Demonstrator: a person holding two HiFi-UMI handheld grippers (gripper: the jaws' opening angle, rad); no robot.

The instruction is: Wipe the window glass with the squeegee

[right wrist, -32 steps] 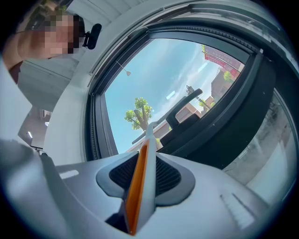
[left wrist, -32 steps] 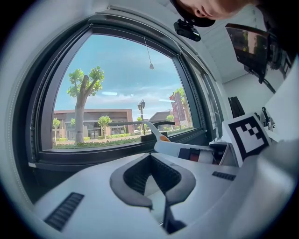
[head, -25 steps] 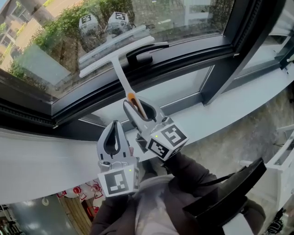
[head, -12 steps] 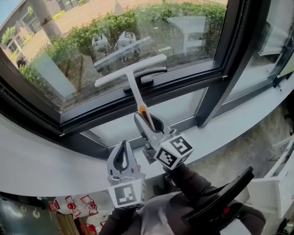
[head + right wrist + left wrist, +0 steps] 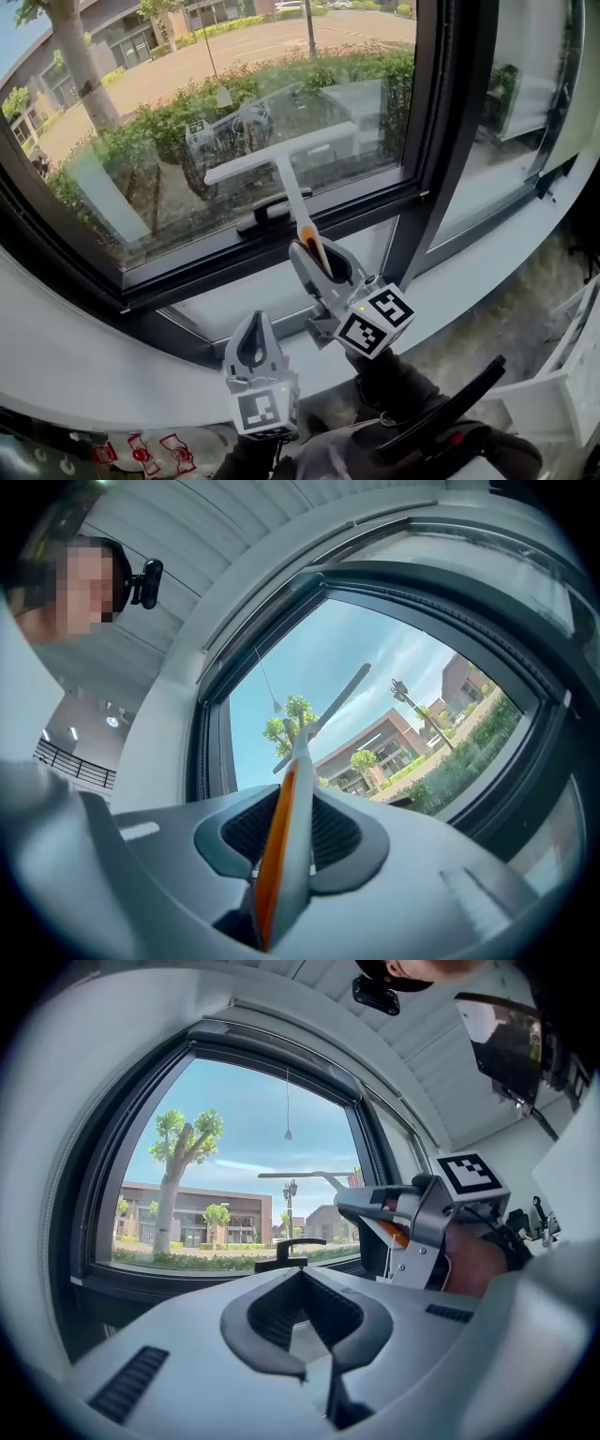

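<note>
The lower end of the squeegee (image 5: 277,161) handle is buried between the fingers (image 5: 232,832) of the right gripper (image 5: 317,258). Whether its blade touches the window glass (image 5: 141,112) cannot be told. The person's sleeves (image 5: 403,389) run off the head view's bottom edge. So do some red-printed items (image 5: 141,452), too small to identify.

glossy window glass (image 5: 234,122), matt dark frame (image 5: 281,248), smooth white plastic squeegee (image 5: 281,164)

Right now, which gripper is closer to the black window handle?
Right. The right gripper, shut on the squeegee, sits just below and to the right of the window handle. The left gripper hangs lower, jaws shut and empty, farther from it.
</note>
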